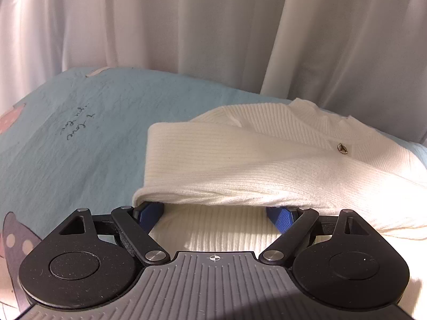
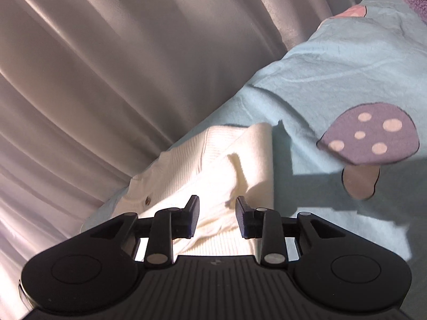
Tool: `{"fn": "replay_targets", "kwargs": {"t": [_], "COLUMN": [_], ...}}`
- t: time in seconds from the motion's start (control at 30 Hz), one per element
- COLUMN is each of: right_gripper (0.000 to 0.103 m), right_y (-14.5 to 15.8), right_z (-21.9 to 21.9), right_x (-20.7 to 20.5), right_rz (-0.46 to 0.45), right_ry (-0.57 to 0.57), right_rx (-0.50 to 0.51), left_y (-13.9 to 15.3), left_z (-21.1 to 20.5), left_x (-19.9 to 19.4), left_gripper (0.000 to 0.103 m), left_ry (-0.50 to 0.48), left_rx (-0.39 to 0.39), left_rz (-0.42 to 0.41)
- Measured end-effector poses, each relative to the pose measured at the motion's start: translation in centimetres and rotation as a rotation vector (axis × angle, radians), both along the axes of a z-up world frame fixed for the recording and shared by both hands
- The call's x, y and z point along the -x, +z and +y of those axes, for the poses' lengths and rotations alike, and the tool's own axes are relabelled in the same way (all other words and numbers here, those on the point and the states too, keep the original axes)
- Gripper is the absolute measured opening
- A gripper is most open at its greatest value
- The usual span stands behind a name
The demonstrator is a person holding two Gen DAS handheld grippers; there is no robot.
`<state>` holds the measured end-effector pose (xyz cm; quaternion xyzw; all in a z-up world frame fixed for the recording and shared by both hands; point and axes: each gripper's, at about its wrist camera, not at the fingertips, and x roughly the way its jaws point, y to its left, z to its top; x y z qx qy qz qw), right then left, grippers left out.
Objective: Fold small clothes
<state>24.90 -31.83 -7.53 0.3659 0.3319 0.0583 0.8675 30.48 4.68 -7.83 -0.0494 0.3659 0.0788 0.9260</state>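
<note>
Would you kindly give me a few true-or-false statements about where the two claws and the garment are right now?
1. The white sweater lies on a light blue bedsheet. True.
2. The left claw is shut tight on nothing. False: it is open, its blue fingers tucked under a sweater fold.
3. The right claw is open above the sweater. True.
4. The sweater is red. False: it is white.
5. A curtain hangs behind the bed. True.

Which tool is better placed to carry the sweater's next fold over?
Left, probably. The left tool has its open fingers tucked under the white sweater's raised fold, wide apart. The right tool hovers open above the sweater, holding nothing.
</note>
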Motion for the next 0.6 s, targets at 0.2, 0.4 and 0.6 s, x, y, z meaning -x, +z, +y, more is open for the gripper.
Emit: {"fn": "replay_targets", "kwargs": {"t": [0.2, 0.4, 0.6], "right_gripper": [0.029, 0.006, 0.008], "right_y": [-0.8, 0.4, 0.9], "right_z": [0.8, 1.7, 2.2], "right_x": [-1.5, -2.5, -2.3], "right_rz": [0.008, -0.039, -0.037], "right_ry": [0.013, -0.025, -0.091], "right_rx": [0.003, 0.241, 0.333], "left_y": [0.4, 2.1, 5.3], "left_z": [0.6, 1.3, 3.2], "left_x": [1.0, 4.1, 4.8], "left_gripper": [0.088, 0.091, 0.092], "left_ry": [-0.005, -0.047, 0.008], "left_rx": [0.032, 0.03, 0.055], "left_rz": [0.011, -0.005, -0.129]}}
